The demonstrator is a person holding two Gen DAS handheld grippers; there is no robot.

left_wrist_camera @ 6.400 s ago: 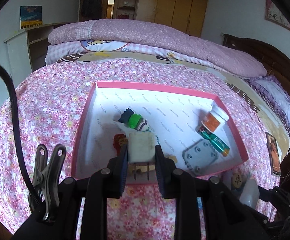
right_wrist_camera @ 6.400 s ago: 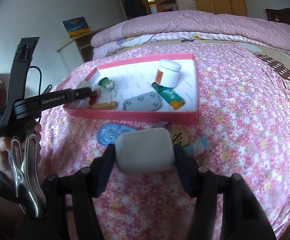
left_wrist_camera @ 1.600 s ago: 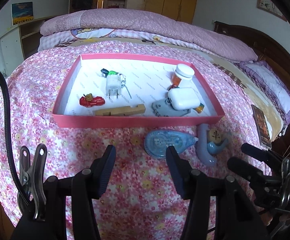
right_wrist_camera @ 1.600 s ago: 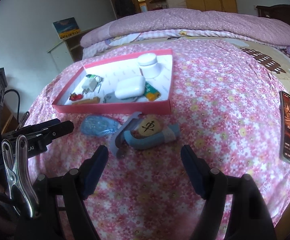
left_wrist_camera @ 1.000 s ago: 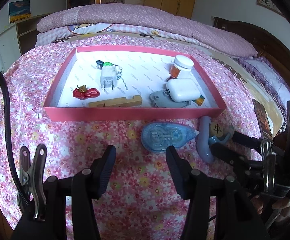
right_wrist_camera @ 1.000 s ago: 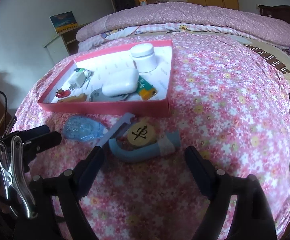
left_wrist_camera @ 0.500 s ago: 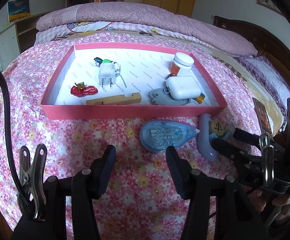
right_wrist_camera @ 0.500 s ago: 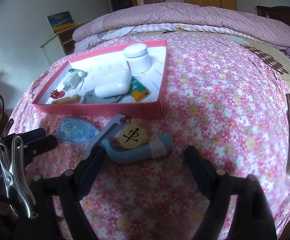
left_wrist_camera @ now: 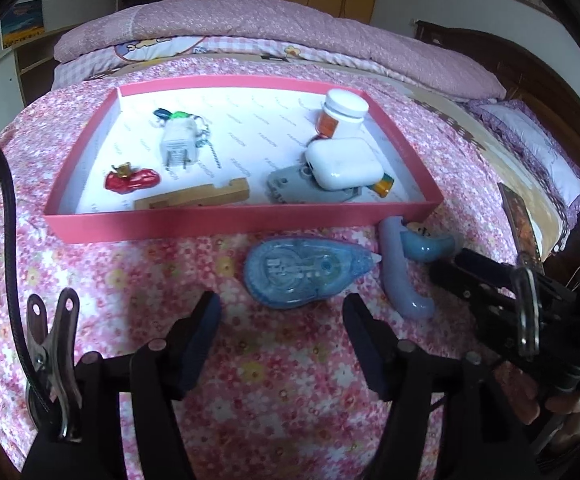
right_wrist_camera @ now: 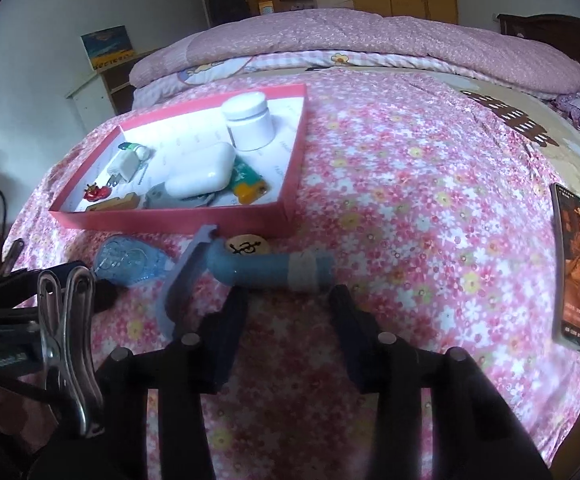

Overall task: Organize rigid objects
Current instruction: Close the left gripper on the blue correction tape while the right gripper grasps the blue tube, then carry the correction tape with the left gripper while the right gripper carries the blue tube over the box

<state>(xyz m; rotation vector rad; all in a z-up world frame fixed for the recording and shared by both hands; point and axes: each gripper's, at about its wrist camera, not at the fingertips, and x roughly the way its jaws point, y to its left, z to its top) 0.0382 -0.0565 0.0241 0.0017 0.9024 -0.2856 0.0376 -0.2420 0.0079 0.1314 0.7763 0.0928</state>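
A blue tape dispenser (left_wrist_camera: 298,272) lies on the flowered bedspread just beyond my left gripper (left_wrist_camera: 280,316), whose jaws are opening with nothing between them. To its right sit a lavender curved piece (left_wrist_camera: 404,276), a blue tube (right_wrist_camera: 270,270) and a wooden disc (right_wrist_camera: 248,246). My right gripper (right_wrist_camera: 288,300) is closing its jaws right at the near side of the blue tube; the pads do not press on it. The pink tray (left_wrist_camera: 250,220) behind holds a white earbud case (left_wrist_camera: 344,162), a jar (left_wrist_camera: 344,110), a charger plug (left_wrist_camera: 178,146) and other small items.
A phone (right_wrist_camera: 578,272) lies on the bedspread to the far right, near the bed's edge. Folded quilts are piled behind the tray. A white shelf unit (right_wrist_camera: 90,96) stands left of the bed. The right gripper's tips (left_wrist_camera: 462,268) reach in beside the lavender piece.
My right gripper's jaws have narrowed and moved closer to the blue tube. My left gripper's jaws have spread wider, with the tape dispenser nearer.
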